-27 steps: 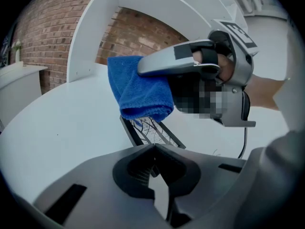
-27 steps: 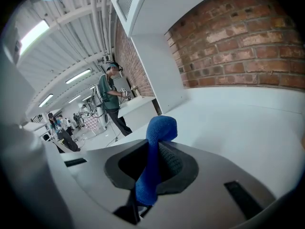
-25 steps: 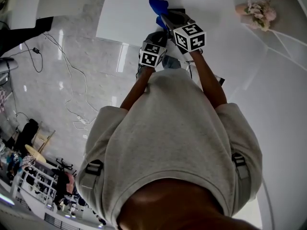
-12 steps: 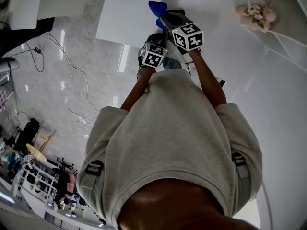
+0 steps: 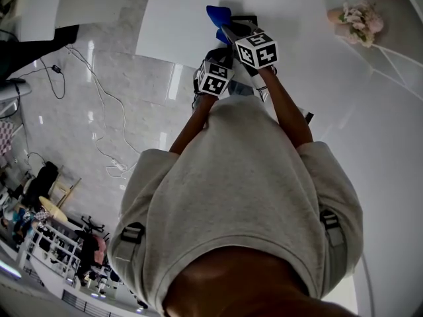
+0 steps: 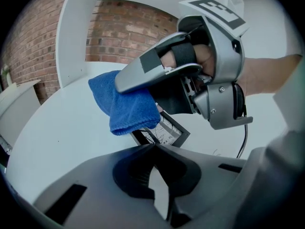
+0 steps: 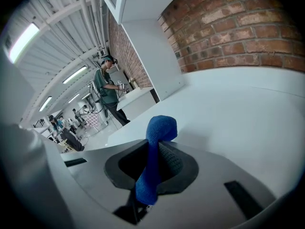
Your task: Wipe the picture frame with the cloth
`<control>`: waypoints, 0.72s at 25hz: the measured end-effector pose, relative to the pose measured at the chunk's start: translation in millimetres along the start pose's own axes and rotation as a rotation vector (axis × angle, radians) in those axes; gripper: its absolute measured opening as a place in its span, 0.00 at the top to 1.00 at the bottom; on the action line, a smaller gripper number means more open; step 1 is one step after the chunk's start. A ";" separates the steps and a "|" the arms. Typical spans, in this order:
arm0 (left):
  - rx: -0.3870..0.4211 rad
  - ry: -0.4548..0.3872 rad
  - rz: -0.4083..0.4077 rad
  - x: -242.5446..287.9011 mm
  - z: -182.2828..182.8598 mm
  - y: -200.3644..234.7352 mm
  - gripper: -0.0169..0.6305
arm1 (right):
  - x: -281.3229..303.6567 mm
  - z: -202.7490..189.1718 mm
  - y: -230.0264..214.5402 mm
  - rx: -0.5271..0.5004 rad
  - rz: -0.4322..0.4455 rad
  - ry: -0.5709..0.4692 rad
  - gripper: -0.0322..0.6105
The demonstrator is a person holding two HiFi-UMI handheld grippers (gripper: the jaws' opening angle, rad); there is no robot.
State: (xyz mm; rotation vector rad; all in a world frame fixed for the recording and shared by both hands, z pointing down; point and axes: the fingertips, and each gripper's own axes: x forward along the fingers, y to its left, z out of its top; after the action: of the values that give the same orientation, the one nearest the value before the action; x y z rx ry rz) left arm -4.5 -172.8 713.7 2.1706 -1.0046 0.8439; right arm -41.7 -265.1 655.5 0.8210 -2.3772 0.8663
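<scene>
While my right tool point(image 7: 153, 151) pinches the soft cloth point(image 7: 161, 125) | left tool point(image 6: 153, 149) clamps stiff picture frame point(image 6: 167, 131) edge | probably fragile, I'd wipe lightly

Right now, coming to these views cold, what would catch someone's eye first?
The bright blue cloth stands out against the white table, clamped in the right hand-held gripper and pressed over the dark picture frame. Next comes the left hand-held gripper, shut on the frame's near edge. Pink flowers sit at the upper right of the head view.
</scene>
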 end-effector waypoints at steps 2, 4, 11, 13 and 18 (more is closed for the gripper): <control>-0.002 0.000 0.001 -1.8 -0.7 0.3 0.95 | 0.9 -3.0 -2.9 0.003 -0.009 0.012 0.85; -0.005 0.002 0.000 -3.6 -1.3 0.6 0.95 | 0.9 -6.2 -8.0 0.015 -0.021 0.024 0.85; -0.014 0.000 -0.002 -5.3 -0.5 1.4 0.95 | -1.2 -16.6 -29.8 0.055 -0.066 0.057 0.85; -0.017 0.000 -0.004 -5.7 -0.4 2.0 0.95 | -4.1 -17.3 -34.8 0.059 -0.077 0.058 0.85; -0.014 0.001 -0.001 -4.3 -0.8 2.0 0.95 | -14.0 -23.7 -51.9 0.075 -0.104 0.061 0.85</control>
State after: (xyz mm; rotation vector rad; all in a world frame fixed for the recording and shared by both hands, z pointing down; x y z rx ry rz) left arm -8.5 -171.4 711.5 2.1582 -1.0064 0.8353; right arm 8.3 -275.7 684.4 0.9259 -2.2402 0.9298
